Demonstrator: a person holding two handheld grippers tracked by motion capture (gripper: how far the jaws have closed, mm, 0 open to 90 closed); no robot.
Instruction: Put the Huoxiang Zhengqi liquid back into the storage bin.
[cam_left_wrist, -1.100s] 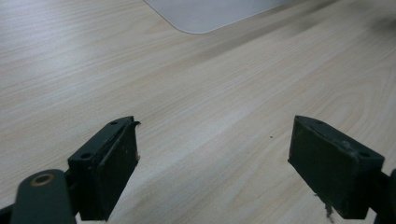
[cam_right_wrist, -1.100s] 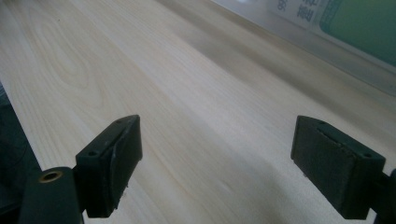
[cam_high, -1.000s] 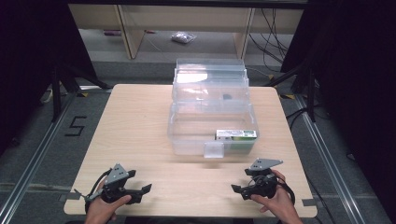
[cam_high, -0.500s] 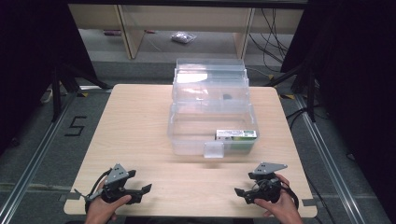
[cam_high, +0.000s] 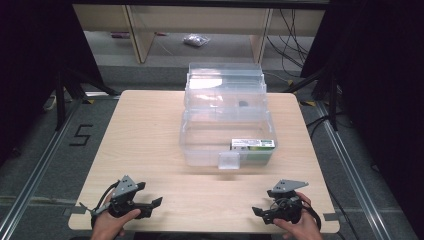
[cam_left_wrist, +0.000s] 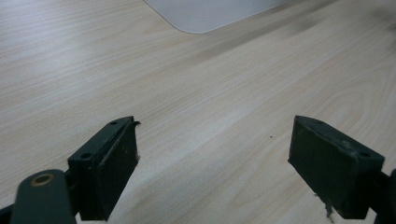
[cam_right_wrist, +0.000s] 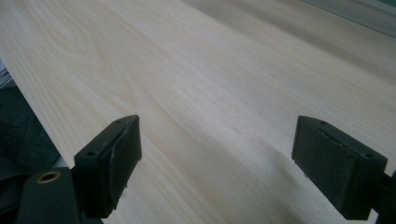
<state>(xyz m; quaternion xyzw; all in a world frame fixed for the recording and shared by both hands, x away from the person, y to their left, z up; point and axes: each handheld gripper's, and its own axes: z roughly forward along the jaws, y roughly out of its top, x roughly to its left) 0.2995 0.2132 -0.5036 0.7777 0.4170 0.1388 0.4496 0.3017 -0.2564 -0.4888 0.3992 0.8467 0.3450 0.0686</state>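
While the left gripper (cam_high: 150, 205) stays put near the table (cam_high: 150, 130) edge, jaws spread, the right gripper (cam_high: 261, 212), equally spread, has drawn back toward the person, away from the clear box (cam_high: 227, 120) at mid-table

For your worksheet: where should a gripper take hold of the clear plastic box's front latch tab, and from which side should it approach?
Grip the latch tab by its lower edge, coming from the person's side of the table. The tab hangs at the middle of the clear box's near wall and seems to stand proud of it. Both the left gripper and the right gripper are open and resting close by.
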